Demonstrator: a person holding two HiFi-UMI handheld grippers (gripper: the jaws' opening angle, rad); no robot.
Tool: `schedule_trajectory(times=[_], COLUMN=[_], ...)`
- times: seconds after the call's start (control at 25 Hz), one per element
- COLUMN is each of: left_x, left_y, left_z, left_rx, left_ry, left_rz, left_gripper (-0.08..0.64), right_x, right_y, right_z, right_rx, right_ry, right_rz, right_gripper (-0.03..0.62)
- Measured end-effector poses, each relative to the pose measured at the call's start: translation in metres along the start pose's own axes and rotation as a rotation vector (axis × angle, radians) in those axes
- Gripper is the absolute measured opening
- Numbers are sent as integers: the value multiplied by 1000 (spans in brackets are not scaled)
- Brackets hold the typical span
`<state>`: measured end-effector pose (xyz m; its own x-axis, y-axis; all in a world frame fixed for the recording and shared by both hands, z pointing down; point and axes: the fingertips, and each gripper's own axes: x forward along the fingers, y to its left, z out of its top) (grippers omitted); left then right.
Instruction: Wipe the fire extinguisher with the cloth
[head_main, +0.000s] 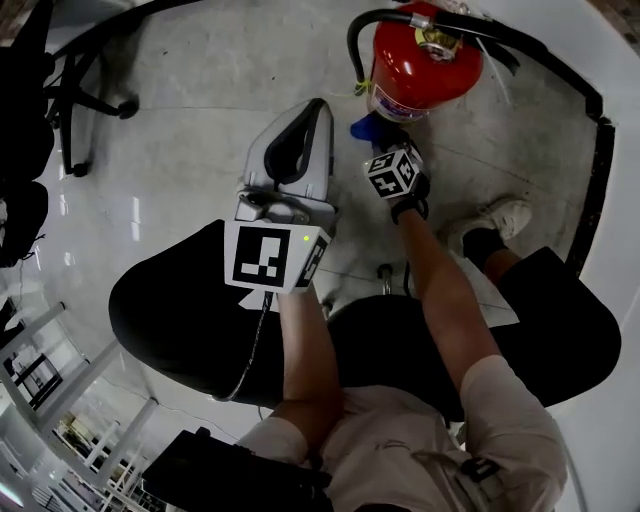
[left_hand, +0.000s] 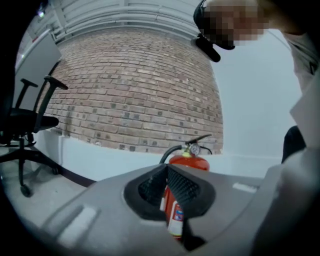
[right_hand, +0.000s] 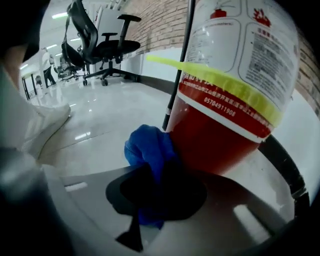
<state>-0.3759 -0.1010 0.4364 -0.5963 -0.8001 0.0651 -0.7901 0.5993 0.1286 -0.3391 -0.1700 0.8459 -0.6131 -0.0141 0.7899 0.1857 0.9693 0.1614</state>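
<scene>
Right hand-held gripper (right_hand: 156, 176) clenching cloth (right_hand: 149, 144), seemingly touching extinguisher (right_hand: 225, 125), jaws hidden overhead, left hand-held gripper (left_hand: 166, 181) closed

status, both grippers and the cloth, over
Right gripper shut on the cloth, pressed to the lower red side of the fire extinguisher. Left gripper shut, empty, held back. Black hose hangs just beside the cloth.

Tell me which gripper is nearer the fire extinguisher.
Right. The right gripper, shut on the blue cloth, holds it against the fire extinguisher low on its body. The left gripper is well back from it, fingers together and empty.
</scene>
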Motion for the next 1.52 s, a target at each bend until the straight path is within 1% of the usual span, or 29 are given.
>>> schedule_trajectory(times=[0.08, 0.12, 0.16, 0.24, 0.32, 0.36, 0.48, 0.56, 0.6, 0.64, 0.68, 0.72, 0.76, 0.8, 0.92, 0.96, 1.0, 1.04, 1.08, 1.12, 1.16, 1.2, 1.24, 1.32, 1.4, 1.44, 1.52], left_x=[5, 7, 10, 14, 15, 15, 13, 13, 12, 11, 10, 9, 8, 7, 4, 3, 1, -1, -2, -3, -3, -4, -6, -9, -11, -12, -14], left_y=[3, 4, 4, 3, 2, 1, -2, -3, -3, -3, -3, -4, -5, -7, -14, -14, -14, -15, -15, -17, -19, -21, -22, -25, -28, -29, -33], left_z=[19, 31, 43, 67, 87, 96, 114, 120, 122, 123, 123, 123, 122, 122, 116, 113, 109, 105, 101, 97, 93, 91, 90, 87, 84, 82, 77], left_rx=[7, 10, 13, 29, 47, 49, 57, 66, 66, 64, 61, 59, 58, 60, 67, 66, 66, 66, 67, 70, 72, 72, 68, 58, 59, 63, 68], left_ry=[-35, -54, -70, -97, -123, -136, -167, -178, -182, -184, -185, -185, -184, -181, -165, -159, -152, -144, -133, -123, -114, -107, -105, -106, -100, -93, -77], left_rz=[16, 23, 29, 35, 40, 42, 41, 37, 36, 35, 34, 33, 31, 28, 17, 14, 13, 11, 8, 3, -2, -6, -8, -9, -14, -17, -27], left_gripper=[3, 3, 3, 3, 3, 3, 3, 3, 3, 3, 3, 3, 3, 3, 3, 3, 3, 3, 3, 3, 3, 3, 3, 3, 3, 3, 3], right_x=[-10, -21, -35, -75, -129, -159, -254, -314, -336, -348, -349, -342, -333, -326, -327, -326, -323, -315, -302, -285, -263, -240, -216, -171, -131, -113, -85], right_y=[-4, -6, -6, -6, -8, -14, -41, -74, -93, -109, -120, -125, -124, -121, -107, -102, -94, -86, -77, -70, -64, -61, -58, -49, -39, -37, -32], right_z=[3, 10, 22, 58, 101, 123, 178, 210, 222, 230, 234, 235, 235, 235, 230, 226, 221, 215, 205, 192, 175, 158, 141, 110, 77, 62, 36], right_rx=[51, 81, 92, 58, 7, -4, 32, 61, 73, 79, 77, 69, 58, 49, 27, 22, 7, -26, -70, -109, -124, -118, -108, -127, -130, -102, -47], right_ry=[42, 41, 18, -60, -173, -243, -485, -650, -708, -734, -730, -706, -684, -684, -756, -763, -752, -715, -648, -558, -471, -406, -366, -302, -202, -155, -96], right_rz=[41, 62, 84, 114, 119, 114, 83, 12, -37, -79, -100, -102, -95, -93, -123, -125, -124, -122, -120, -118, -114, -108, -96, -53, -18, -5, 20], right_gripper=[61, 61, 61, 61, 61, 61, 61, 61, 61, 61, 61, 61, 61, 61, 61, 61, 61, 61, 61, 61, 61, 61, 61, 60, 61, 61, 61])
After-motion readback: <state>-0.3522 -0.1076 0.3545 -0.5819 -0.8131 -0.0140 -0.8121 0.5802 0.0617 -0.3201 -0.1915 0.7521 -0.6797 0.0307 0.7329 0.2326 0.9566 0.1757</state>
